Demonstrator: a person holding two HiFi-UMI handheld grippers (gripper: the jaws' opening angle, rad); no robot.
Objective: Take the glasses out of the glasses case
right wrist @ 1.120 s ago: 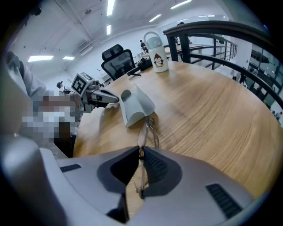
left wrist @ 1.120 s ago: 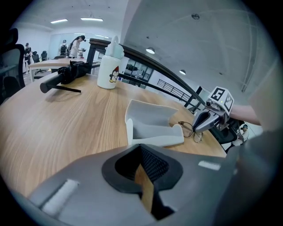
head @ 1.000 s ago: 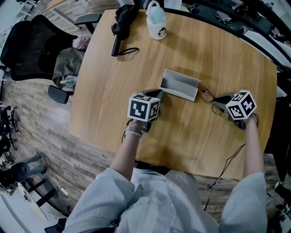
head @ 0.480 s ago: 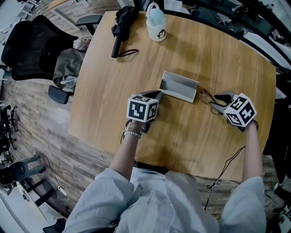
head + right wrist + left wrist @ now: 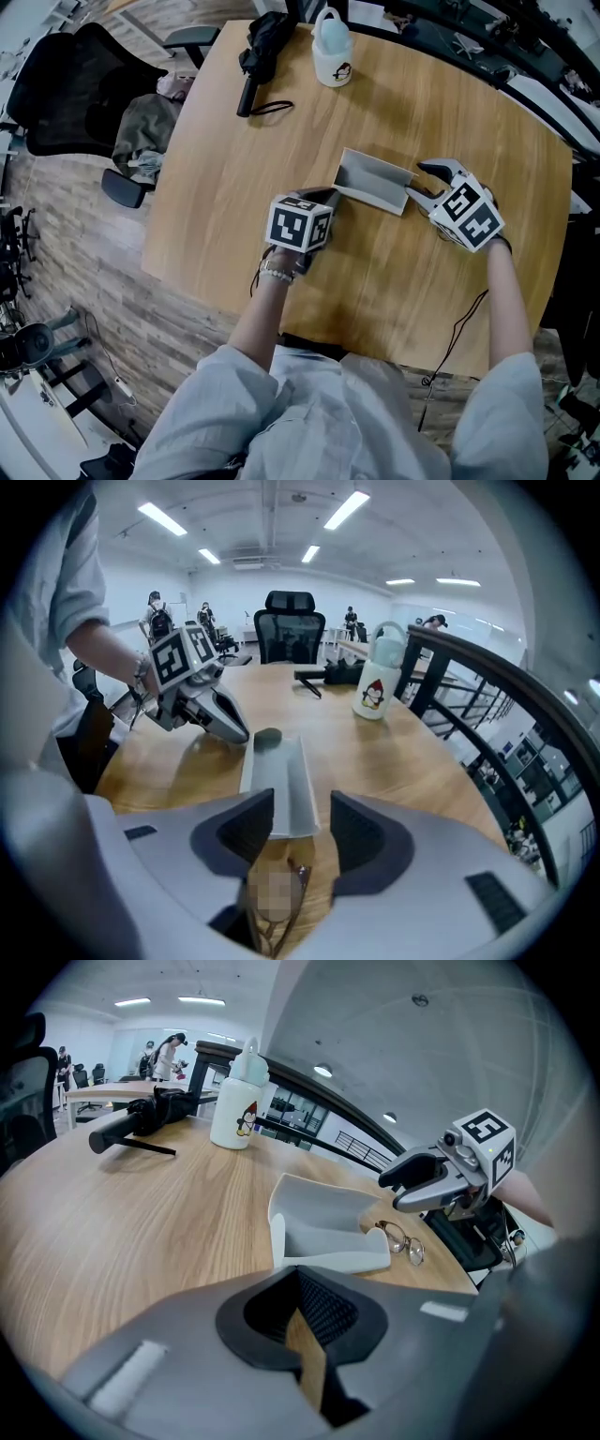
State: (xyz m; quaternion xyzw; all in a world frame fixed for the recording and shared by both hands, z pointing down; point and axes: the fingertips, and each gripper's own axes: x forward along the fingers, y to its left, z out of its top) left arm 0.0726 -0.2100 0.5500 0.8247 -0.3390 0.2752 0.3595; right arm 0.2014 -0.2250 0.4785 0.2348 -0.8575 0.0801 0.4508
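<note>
We see the table point(image 5: 234, 141) with the open glasses case point(image 5: 370, 178). The left gripper point(image 5: 302, 1326) is narrow and empty at its corner. The right gripper point(image 5: 422, 180) has just been opening and is now wide. The glasses point(image 5: 401, 1239) lie loose beneath it, beside the case. We should lift straight up and not snag the frame.

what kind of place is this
Most likely an open-plan office or lab: a black mesh office chair beside the wooden table, ceiling strip lights, and more desks further back.
</note>
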